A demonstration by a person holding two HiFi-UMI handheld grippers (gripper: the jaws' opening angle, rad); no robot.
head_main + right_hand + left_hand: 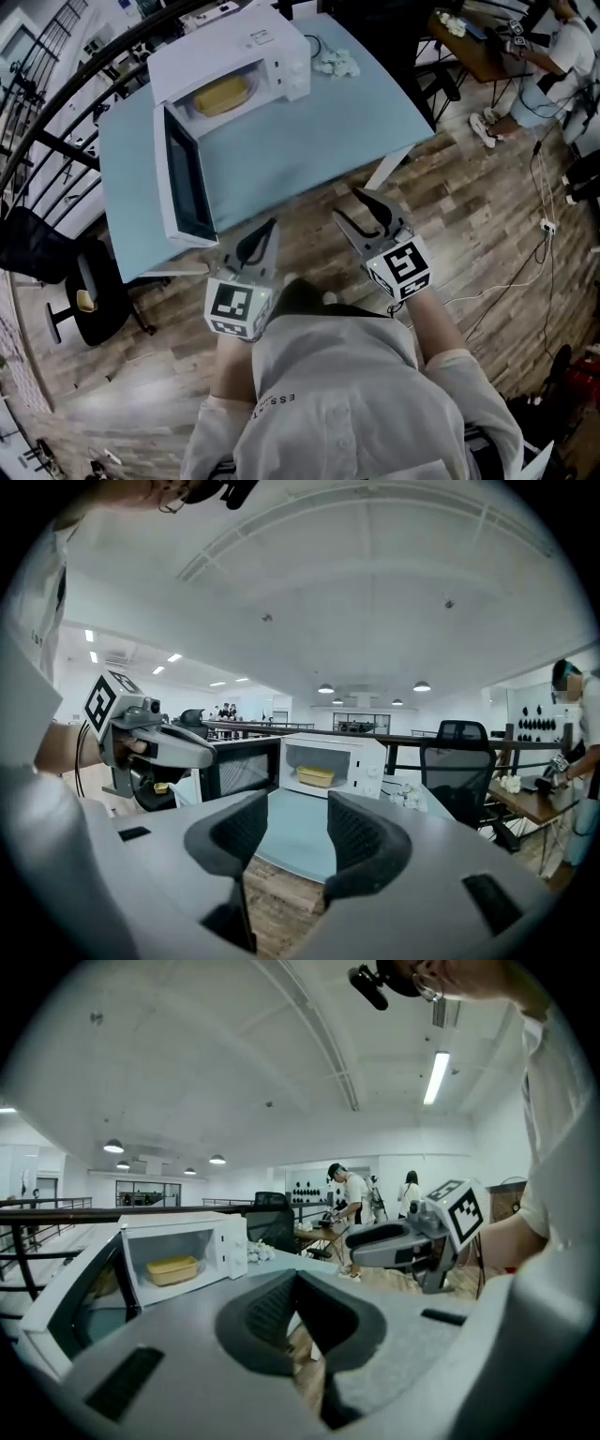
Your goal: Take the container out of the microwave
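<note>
Both tools are held close to the person's body over the wooden floor [487,272], short of the counter [309,141] and well apart from what is on it. The left hand-held gripper [296,1279] is clenched, its two pads meeting at the tip with nothing between them. The right hand-held gripper [294,816] is released, its jaws standing apart and empty.

There is one microwave [272,42], white, at the far end of the pale blue counter, with its door [183,178] swung wide open toward the person. Inside it sits one yellow container [222,95], on the floor of the cavity, well ahead of both sets of jaws and touched by neither. A single small heap of crumpled white stuff [336,64] lies on the counter just beside the microwave. One black chair [94,291] stands off the counter's left corner.
</note>
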